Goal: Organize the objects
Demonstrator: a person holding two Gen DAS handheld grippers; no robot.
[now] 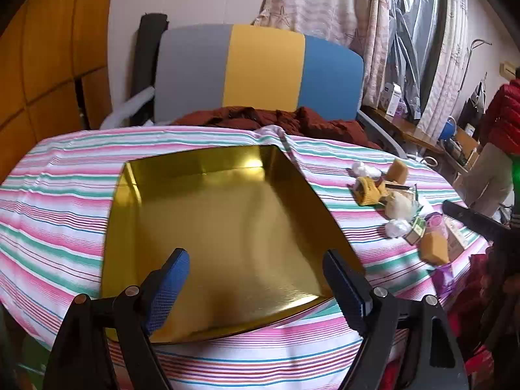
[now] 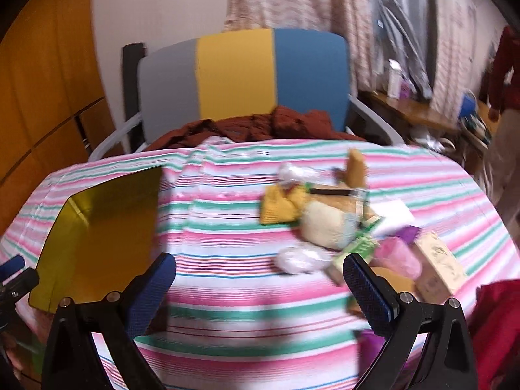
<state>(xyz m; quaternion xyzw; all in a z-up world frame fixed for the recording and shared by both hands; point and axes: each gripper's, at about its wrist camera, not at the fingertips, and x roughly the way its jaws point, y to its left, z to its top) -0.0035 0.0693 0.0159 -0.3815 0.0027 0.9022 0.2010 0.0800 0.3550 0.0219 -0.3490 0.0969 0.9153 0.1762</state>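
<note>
A shallow gold tray (image 1: 136,247) lies empty on the striped tablecloth. My left gripper (image 1: 256,256) hangs open over its near edge with nothing between the fingers. To the right lies a heap of small items: a yellow knitted piece (image 1: 369,190), a cream pouch (image 1: 398,204), tan blocks (image 1: 434,247), white wads (image 1: 395,227). In the right wrist view the tray (image 2: 97,237) is at the left and the heap at the right, with the cream pouch (image 2: 326,224), a white wad (image 2: 300,260), a pink item (image 2: 398,255) and a beige box (image 2: 438,265). My right gripper (image 2: 260,269) is open above bare cloth before the heap.
A grey, yellow and blue chair (image 1: 260,71) with a brown-red garment (image 1: 276,118) stands behind the table. A person in a red jacket (image 1: 503,117) stands at the far right by a cluttered shelf (image 1: 422,130). Curtains hang behind. A dark red bundle (image 2: 497,325) sits at the table's near right.
</note>
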